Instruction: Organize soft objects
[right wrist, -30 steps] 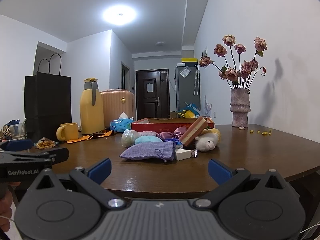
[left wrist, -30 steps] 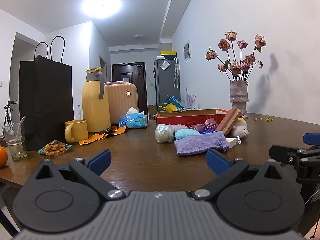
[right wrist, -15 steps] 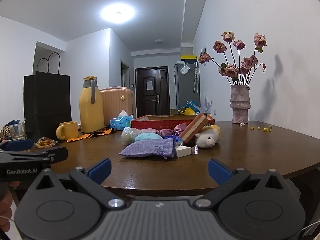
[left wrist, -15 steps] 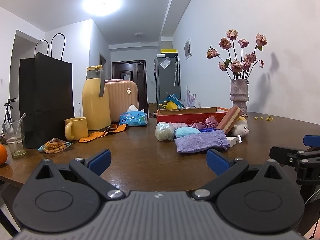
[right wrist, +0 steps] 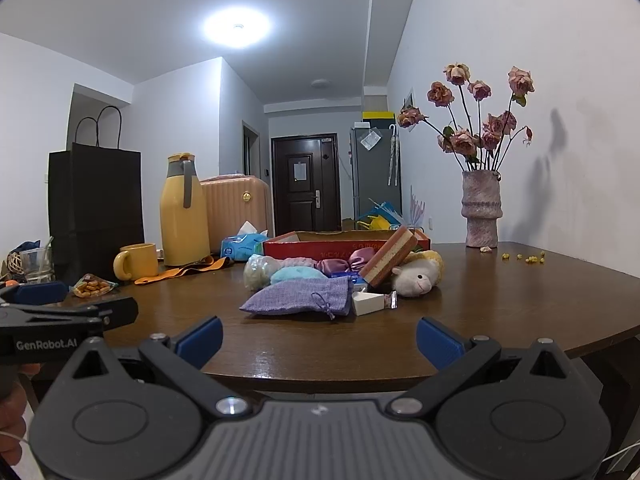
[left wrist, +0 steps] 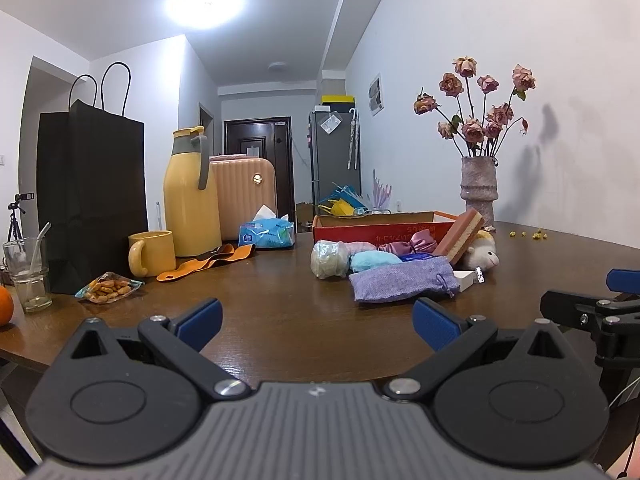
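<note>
On the brown table (left wrist: 280, 320), the far left is crowded: a black paper bag (left wrist: 92, 196) at ten o'clock, a yellow jug (left wrist: 192, 196) beside it with a peach suitcase (left wrist: 244, 196) just behind, a yellow mug (left wrist: 152, 252) in front, an orange strap (left wrist: 208, 260) lying flat, a snack packet (left wrist: 108, 288) and a glass (left wrist: 28, 272) at nine o'clock. A blue tissue pack (left wrist: 266, 234) sits at eleven o'clock. A vase of dried roses (right wrist: 480, 212) stands at two o'clock against the wall.

The soft things lie in a heap at one o'clock, in front of a shallow red box (right wrist: 344, 246). A purple drawstring pouch (right wrist: 304, 300) lies nearest, flat, its cord trailing at the right end. Behind it are a pale netted ball (right wrist: 260, 272), a light blue bundle (right wrist: 296, 276), and a pink satin bow (right wrist: 344, 260). A pink-and-cream sponge (right wrist: 388, 260) leans tilted against the box, resting on a white plush sheep (right wrist: 416, 276). A small white box (right wrist: 366, 302) touches the pouch's right end.

Bare table separates the heap from both tools. The left gripper (left wrist: 316, 320) hovers over the near table edge, fingers spread wide, holding nothing. The right gripper (right wrist: 318, 338) sits short of the edge, likewise spread wide and holding nothing.
</note>
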Demonstrator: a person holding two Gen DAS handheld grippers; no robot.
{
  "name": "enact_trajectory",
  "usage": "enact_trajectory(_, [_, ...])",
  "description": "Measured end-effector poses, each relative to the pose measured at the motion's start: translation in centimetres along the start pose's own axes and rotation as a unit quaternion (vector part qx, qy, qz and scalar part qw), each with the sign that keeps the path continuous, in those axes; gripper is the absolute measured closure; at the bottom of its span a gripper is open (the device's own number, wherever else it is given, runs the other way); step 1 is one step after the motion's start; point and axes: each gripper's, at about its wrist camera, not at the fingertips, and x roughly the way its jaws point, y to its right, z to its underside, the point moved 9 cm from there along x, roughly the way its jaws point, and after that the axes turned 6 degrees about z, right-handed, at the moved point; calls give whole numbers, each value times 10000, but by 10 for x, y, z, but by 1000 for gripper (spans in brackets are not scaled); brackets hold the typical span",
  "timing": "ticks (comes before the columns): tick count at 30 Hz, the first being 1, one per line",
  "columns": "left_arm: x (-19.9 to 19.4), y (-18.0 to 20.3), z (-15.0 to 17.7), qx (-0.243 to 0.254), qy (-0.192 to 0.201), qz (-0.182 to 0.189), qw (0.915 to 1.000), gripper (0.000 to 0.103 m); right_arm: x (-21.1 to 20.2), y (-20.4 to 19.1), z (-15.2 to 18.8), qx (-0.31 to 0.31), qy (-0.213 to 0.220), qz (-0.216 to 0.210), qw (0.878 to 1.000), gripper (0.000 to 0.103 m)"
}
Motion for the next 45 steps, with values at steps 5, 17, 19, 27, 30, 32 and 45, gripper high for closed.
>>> enact_trajectory(5, [0, -1, 1, -20, -7, -31, 10000, 0, 0, 1, -1, 28, 27, 18, 10000, 0])
enact_trajectory(17, [83, -33, -11, -522, -316, 144, 9980, 0, 54, 10, -11, 257, 149, -75, 9995, 1])
enact_trajectory(19, [104, -34, -11, -815, -486, 360, 9948, 0, 72, 10, -14, 295, 28, -151, 9994, 6])
enact_trajectory(27, [181, -14, -23, -720, -785, 894, 9903, 12, 161, 17, -31, 924, -703, -574, 9916, 42])
enact_trajectory(30, [214, -14, -20, -1133, -1135, 1083, 9811, 33, 198, 16, -31, 869, -957, -499, 9904, 49])
enact_trajectory(32, [233, -14, -14, -1351, -1410, 1241, 9729, 37, 218, 16, -28, 835, -1149, -427, 9889, 51])
enact_trajectory(45, [256, -11, 6, -2201, -2110, 1997, 9312, 86, 269, 14, -6, 1191, -1845, -834, 9720, 89])
